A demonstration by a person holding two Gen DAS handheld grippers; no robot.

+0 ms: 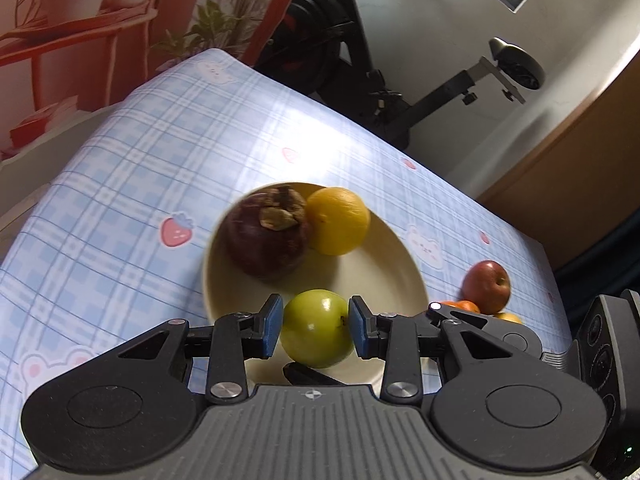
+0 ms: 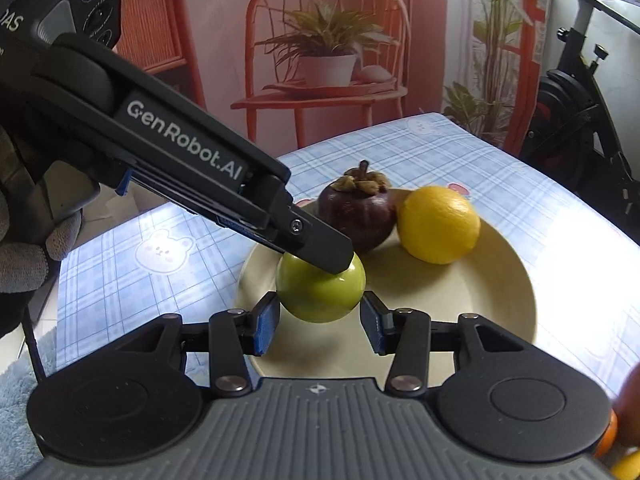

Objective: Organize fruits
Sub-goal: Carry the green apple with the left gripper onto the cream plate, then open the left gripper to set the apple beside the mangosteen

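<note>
The green fruit (image 1: 316,328) sits between the blue pads of the left gripper (image 1: 316,330), over the near part of the cream plate (image 1: 400,264). In the left wrist view both pads (image 1: 272,326) press against its sides, one at 9 o'clock and one at 3 o'clock of the fruit, so the left jaws are clamped on it.

In the right wrist view the same green fruit (image 2: 321,292) also lies between the fingers of the right gripper (image 2: 320,322), a little forward of the pads. The left-hand pad (image 2: 267,322) touches or nearly touches the fruit's lower side; the right-hand pad stands just beside it with a thin gap showing. Whether the right jaws truly grip cannot be told. The left gripper (image 2: 332,258) reaches in from 10 o'clock, one dark finger lying across the top of the fruit, and a gloved hand (image 2: 28,256) holds it at the left edge.

On the far side of the plate, at 12 o'clock from the green fruit, a dark purple mangosteen (image 1: 268,236) touches a yellow citrus (image 1: 338,220) to its right. Off the plate, at 3 o'clock in the left wrist view, a red apple (image 1: 487,286) rests on the blue checked tablecloth (image 1: 120,184) next to a small orange fruit (image 1: 464,306).
</note>
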